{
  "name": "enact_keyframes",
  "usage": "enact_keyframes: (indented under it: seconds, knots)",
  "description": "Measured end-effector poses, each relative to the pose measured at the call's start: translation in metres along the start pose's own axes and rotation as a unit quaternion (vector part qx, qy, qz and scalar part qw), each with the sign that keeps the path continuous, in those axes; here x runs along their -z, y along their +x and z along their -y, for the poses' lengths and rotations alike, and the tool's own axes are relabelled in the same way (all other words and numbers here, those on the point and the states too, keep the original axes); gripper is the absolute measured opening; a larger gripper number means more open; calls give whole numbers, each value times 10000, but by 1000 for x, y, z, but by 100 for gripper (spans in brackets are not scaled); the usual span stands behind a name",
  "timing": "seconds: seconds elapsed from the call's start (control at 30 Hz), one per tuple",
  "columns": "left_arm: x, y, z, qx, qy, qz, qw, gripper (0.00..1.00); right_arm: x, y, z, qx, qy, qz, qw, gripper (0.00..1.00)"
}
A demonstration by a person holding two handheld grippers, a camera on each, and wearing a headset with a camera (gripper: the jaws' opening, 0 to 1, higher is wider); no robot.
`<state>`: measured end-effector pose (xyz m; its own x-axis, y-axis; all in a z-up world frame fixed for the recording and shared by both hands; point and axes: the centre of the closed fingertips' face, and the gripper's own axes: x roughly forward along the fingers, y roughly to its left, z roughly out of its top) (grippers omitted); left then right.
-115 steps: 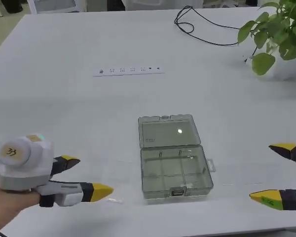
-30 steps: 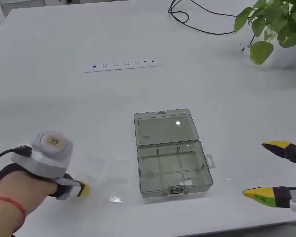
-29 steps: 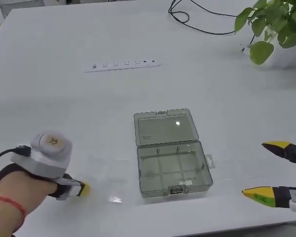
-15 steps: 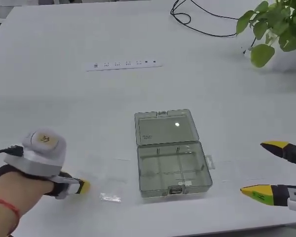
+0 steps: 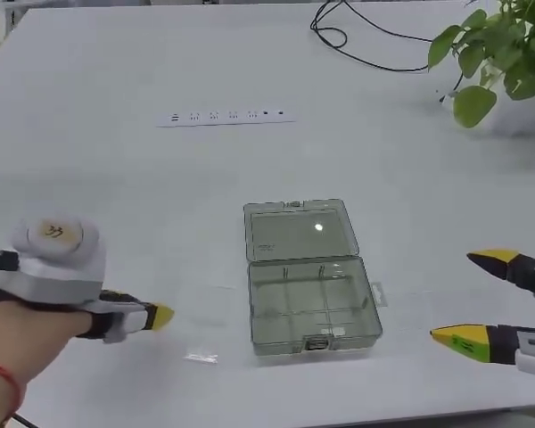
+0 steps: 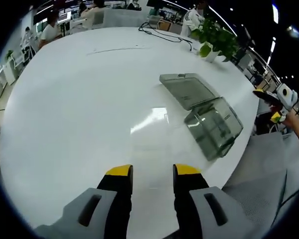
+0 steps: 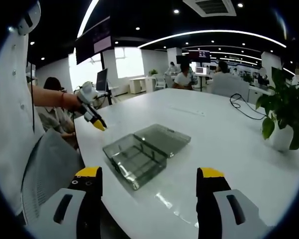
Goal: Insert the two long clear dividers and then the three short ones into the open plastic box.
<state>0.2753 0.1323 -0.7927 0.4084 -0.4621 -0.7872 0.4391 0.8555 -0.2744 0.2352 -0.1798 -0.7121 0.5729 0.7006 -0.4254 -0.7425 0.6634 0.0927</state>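
The left gripper [image 6: 153, 172] hovers low over the white table [image 5: 89, 178], its fingers a narrow gap apart with nothing I can make out between them; the open plastic box [image 5: 260, 314] sits ahead of those fingers and off to their right, its lid [image 5: 299, 230] laid flat beyond it; the right gripper [image 7: 149, 173] hangs on the box's other side, fingers spread wide and empty, the box straight ahead of them. A small clear piece [image 5: 201, 358] lies flat on the table near the left fingertips, toward the box and the person; it looks like a divider, though long or short I cannot tell; faint lines cross the box's floor, and whether those are seated dividers or bare slots is unclear.

The chief risk is the clearness itself; a flat see-through strip on a white top gives the fingers little to aim at, so they may close beside it, skid it away, or nip one corner and let it swing; the box looks light and nothing braces it, so pressing a divider down off its slots would likely shove it along the table; taking a short piece first could also block the long ones.
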Motion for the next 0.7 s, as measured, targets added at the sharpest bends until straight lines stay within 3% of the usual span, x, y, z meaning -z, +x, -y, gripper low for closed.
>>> enact_keyframes:
  seconds: [0.2,0.3,0.7]
  knots:
    - [-18,-5,19,238,-61,302,9992,30,-11,0,-2,8,11,94,10000,75]
    - [-30,-7,34,425,-36,481,9979,30,-17,1,-6,-16,29,149,9999,73]
    - [-52,-12,77,995,-42,887,9911,30,-38,6,-15,7,189,272,9995,62]
